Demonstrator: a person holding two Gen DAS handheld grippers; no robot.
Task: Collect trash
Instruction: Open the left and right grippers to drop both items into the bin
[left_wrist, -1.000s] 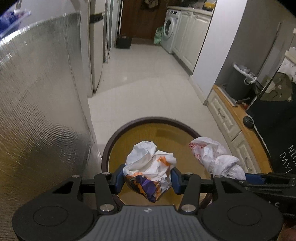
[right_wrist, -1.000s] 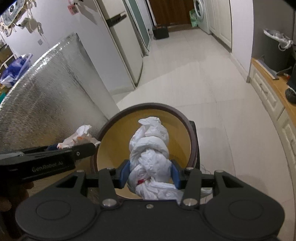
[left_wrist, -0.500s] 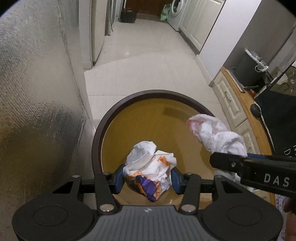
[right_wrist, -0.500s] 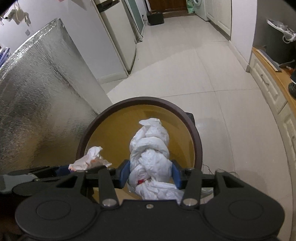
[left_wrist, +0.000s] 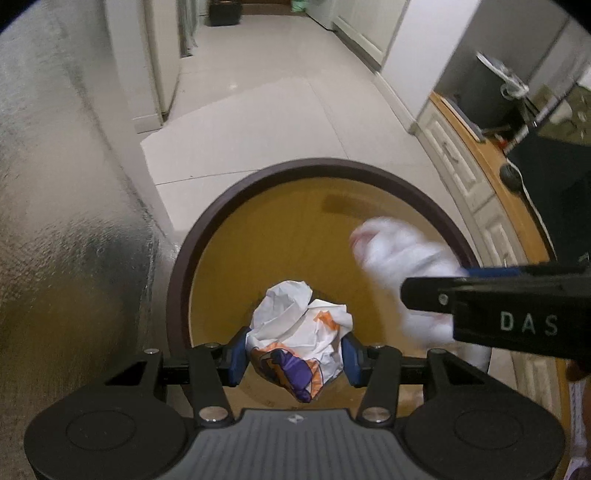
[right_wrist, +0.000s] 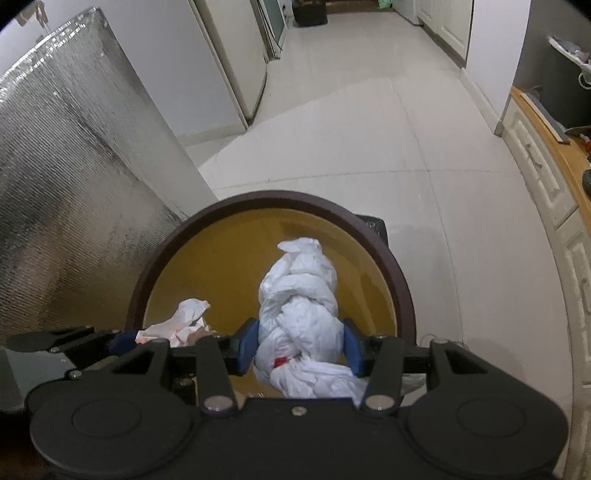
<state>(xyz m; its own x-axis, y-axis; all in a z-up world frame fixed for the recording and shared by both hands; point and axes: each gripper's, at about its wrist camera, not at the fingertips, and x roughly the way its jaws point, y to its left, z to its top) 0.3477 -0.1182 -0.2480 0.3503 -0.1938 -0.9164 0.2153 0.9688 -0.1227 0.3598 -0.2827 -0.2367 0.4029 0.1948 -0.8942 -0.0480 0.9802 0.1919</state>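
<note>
My left gripper (left_wrist: 293, 356) is shut on a crumpled white wrapper (left_wrist: 299, 332) with orange and purple print. It hangs over the open mouth of a round bin (left_wrist: 181, 280) with a dark brown rim and a yellow-brown inside. My right gripper (right_wrist: 299, 349) is shut on a twisted white plastic bag (right_wrist: 299, 295), also over the bin (right_wrist: 400, 291). In the left wrist view the bag (left_wrist: 391, 254) shows blurred at right, beside the right gripper's black side. The wrapper (right_wrist: 181, 321) and the left gripper show at lower left in the right wrist view.
A silver quilted foil panel (right_wrist: 62, 177) stands close on the left of the bin. A white fridge (right_wrist: 236, 70) is behind it. A low cabinet with a wooden top (right_wrist: 546, 173) runs along the right. Pale tiled floor (right_wrist: 351, 140) stretches beyond the bin.
Both grippers have come down and forward over the bin, whose rim now fills more of each view. Each keeps its hold. The right gripper has drawn closer to the left one.
</note>
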